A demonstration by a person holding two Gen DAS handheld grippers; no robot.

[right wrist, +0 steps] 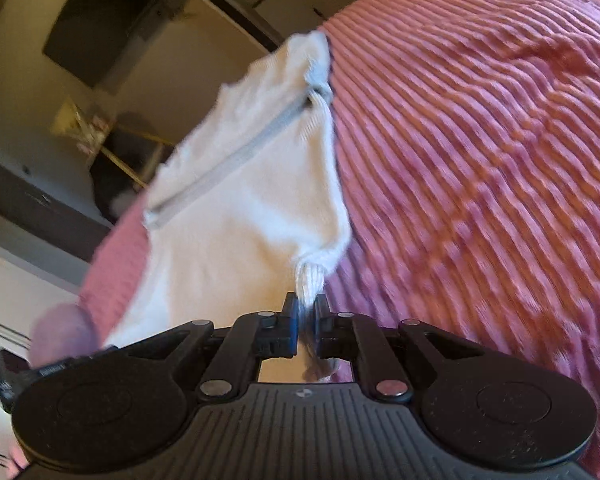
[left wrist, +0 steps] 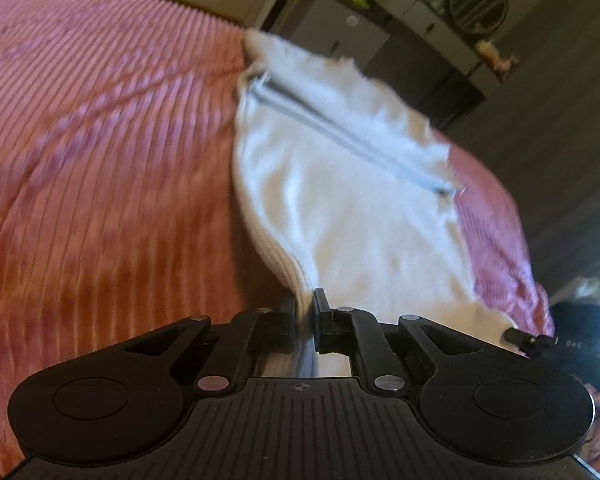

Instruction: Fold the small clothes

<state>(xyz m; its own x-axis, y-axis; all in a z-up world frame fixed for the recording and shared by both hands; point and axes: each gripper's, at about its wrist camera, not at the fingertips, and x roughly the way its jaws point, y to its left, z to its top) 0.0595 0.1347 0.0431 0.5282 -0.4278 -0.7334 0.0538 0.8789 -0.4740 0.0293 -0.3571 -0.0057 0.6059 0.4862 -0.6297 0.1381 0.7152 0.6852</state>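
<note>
The left gripper (left wrist: 304,320) has its jaws pinching the ribbed hem of a small white garment (left wrist: 340,184), the cloth gathered into a thin fold between the two black fingers. The right gripper (right wrist: 305,320) likewise has its jaws pressed onto a bunched, ribbed bit of the same white garment (right wrist: 252,200), which narrows into a little twist just where it enters the fingers. The garment stretches away from both grippers over a bed covered with a pink ribbed blanket (left wrist: 100,140); in the left wrist view the blanket fills the left side and the garment lies to the right of the middle, while in the right wrist view the blanket (right wrist: 480,140) fills the right side and the garment lies to the left. A grey zip (left wrist: 352,136) runs slantwise across the white cloth, and it shows again in the right wrist view (right wrist: 236,156) as a grey line from the upper right of the garment down to its left edge. Whether the far end of the garment rests on the blanket or is lifted off it cannot be told; both views are blurred. Beyond the bed edge in the left wrist view stands a dark cabinet (left wrist: 420,44) with small bottles and a round object on top. The right gripper's tip also shows at the right edge of the left wrist view, holding the garment's near corner.
</note>
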